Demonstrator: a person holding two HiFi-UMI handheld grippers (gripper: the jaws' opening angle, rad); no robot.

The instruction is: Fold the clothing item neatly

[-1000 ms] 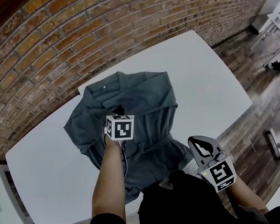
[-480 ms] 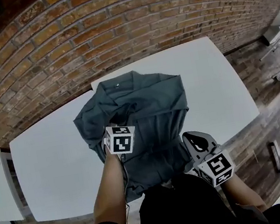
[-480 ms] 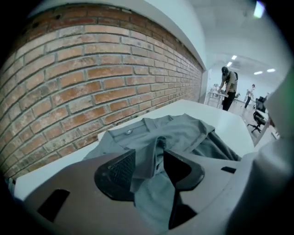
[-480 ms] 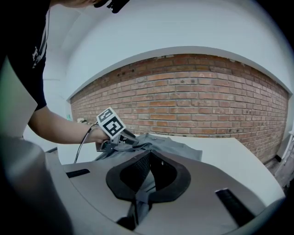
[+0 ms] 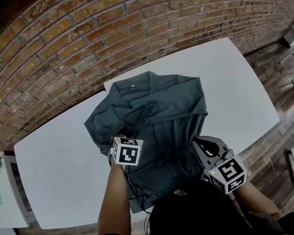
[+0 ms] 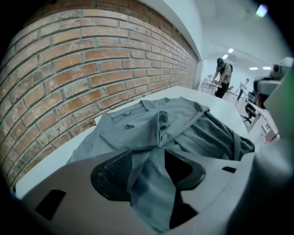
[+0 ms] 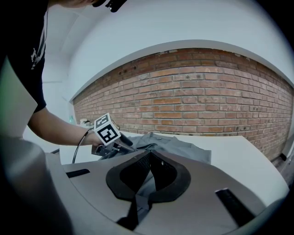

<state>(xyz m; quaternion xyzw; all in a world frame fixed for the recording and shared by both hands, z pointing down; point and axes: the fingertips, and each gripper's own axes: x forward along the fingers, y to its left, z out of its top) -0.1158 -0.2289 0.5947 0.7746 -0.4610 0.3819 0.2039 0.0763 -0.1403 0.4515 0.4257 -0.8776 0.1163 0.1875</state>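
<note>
Currently we list the following.

**Shirt** [image 5: 157, 112]: grey-green, collared, lying rumpled on the white bench [image 5: 61, 173] below the brick wall [image 5: 121, 29]. The collar [image 5: 130, 85] is at the far edge and the hem is nearest us. Its left side is drawn in over the front, and creases run through the middle.

**Left gripper** [image 6: 151, 165]: sits over the shirt's left-centre. Its jaws have just been opening and now stand wide apart. In the left gripper view a narrow fold of shirt cloth drapes loosely through the gap, and the pads do not press on it. Compared with a second ago, when it was further up the shirt, it now sits lower on the front, nearer us.

**Right gripper** [image 5: 203, 146]: sits at the shirt's near right edge. Its jaws are together, and in the right gripper view a thin strip of the grey cloth appears nipped between them. We see no change in this grip across the last second.

**Reading for the task**: we judge that the left side has just been let go after being carried inward, so one side fold is laid but not smoothed. The shirt is far from neat, because the body is bunched and the right side is not yet folded.

**Caution**: cloth is draped between the parted left jaws, so pulling that gripper away carelessly could drag the fold open again.
</note>
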